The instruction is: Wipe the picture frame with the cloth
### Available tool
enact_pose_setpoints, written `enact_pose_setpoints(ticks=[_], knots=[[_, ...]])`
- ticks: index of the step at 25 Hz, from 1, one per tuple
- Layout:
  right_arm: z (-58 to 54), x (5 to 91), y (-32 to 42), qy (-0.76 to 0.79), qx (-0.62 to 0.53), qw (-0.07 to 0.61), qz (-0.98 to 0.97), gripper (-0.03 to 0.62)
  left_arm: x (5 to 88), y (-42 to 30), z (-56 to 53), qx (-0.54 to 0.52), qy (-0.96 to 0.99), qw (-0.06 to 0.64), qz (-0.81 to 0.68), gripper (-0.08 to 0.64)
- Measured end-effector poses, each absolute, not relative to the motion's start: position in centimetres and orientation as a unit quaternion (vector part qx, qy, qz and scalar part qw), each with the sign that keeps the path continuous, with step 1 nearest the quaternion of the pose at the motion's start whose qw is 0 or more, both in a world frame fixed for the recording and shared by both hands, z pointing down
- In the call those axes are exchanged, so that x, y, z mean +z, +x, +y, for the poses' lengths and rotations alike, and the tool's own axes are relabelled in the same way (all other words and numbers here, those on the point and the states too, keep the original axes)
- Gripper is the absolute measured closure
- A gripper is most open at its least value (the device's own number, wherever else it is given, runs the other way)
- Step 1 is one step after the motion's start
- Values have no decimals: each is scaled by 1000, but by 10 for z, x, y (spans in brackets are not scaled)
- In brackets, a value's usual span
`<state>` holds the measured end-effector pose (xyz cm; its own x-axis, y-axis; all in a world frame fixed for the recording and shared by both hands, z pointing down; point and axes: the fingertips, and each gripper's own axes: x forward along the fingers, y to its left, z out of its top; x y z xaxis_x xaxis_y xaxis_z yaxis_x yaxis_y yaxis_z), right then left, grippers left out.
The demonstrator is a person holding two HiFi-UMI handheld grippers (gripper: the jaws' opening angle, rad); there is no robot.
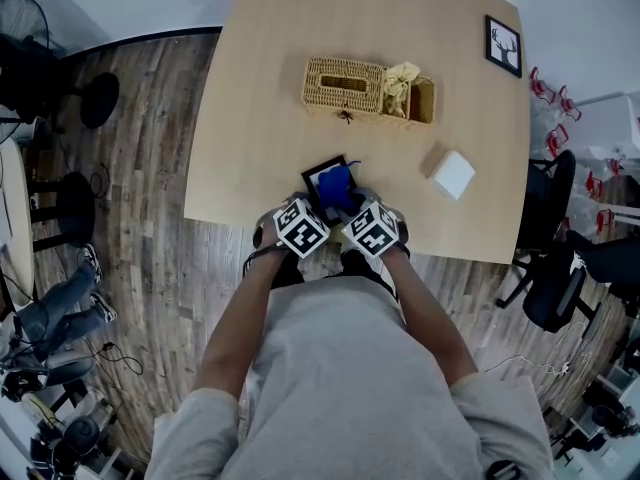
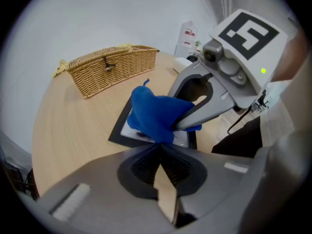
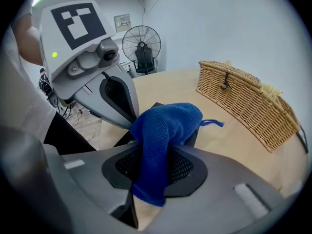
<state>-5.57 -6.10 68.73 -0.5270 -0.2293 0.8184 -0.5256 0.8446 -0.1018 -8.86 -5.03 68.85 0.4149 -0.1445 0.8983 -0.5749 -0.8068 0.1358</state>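
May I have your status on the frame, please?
Left gripper shut on black rectangular picture frame. Right gripper shut on blue cloth, pressed on frame. Nothing blocking.

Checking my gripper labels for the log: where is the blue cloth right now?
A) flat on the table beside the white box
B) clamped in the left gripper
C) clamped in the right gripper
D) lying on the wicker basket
C: the right gripper view shows the blue cloth pinched between the jaws of the right gripper, bunched over the picture frame.
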Motion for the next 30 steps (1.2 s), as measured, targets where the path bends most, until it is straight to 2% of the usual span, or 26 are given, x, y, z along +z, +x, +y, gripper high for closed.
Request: enact_pose_setpoints(ticks=[30], knots=[[-123, 684, -86, 214, 162, 425, -865, 485, 687, -81, -56, 466, 815, 251, -235, 508]])
